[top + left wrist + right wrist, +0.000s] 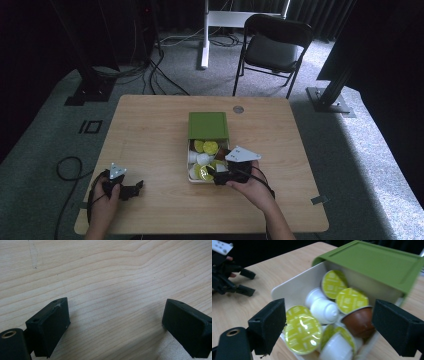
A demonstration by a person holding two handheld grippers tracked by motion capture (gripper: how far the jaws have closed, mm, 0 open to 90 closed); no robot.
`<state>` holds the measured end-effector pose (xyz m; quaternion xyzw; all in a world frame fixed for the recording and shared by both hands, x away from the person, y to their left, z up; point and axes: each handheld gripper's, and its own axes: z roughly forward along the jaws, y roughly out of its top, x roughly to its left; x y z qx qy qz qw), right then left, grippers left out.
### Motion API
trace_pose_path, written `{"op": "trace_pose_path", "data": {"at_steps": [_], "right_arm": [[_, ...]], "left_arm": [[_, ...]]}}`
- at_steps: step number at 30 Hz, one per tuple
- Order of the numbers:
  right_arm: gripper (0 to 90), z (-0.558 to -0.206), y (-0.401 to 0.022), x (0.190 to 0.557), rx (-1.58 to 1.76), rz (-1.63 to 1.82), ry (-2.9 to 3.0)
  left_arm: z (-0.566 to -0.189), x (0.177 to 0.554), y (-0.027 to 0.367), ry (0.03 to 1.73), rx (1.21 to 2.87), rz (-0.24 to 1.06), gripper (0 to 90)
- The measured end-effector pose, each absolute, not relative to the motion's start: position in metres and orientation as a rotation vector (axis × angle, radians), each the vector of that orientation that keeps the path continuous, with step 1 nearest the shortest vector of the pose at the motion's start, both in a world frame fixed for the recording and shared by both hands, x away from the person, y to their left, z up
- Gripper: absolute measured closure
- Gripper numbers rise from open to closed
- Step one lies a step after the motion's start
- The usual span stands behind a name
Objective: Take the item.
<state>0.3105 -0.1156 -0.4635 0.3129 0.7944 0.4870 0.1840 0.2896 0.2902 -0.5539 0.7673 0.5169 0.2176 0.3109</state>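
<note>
High view: the white box (192,159) of coffee capsules sits at mid-table with its green lid (207,125) slid back toward the far edge, which leaves the near half of the box uncovered for access. My right gripper (214,176) hangs over that uncovered near end, my hand behind it, wrist coming in from the bottom right and angled toward the box. My left gripper (136,188) rests low on the bare table (150,130) at the near left, well apart from the box, parked where it does not obstruct the right hand's approach.

Right gripper view: my right gripper (327,322) has its jaws spread wide, one to each side of the box's open end, holding nothing. Between them lie the capsules: a yellow-green foil-topped capsule (303,333) nearest, a white capsule (323,307) on its side, and a brown capsule (359,321) toward the right jaw. The loose pile suggests I must single out one capsule; the nearest foil-topped one appears the likeliest target.

Left gripper view: my left gripper (116,320) also stands wide and empty, tilted down at plain wood grain, apparently idle.
</note>
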Motion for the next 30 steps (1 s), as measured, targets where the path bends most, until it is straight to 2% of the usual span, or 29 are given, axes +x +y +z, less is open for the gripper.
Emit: {"op": "trace_pose_path", "data": {"at_steps": [22, 30], "right_arm": [[14.4, -0.491, -0.08, 0.305, 0.845, 1.291, 2.334], [20.1, -0.497, -0.075, 0.306, 0.819, 1.212, 2.328]], "left_arm": [[-0.554, 0.29, 0.29, 1.364, 2.027, 0.574, 8.5], [-0.554, 0.29, 0.29, 1.365, 2.028, 0.574, 8.5]]}}
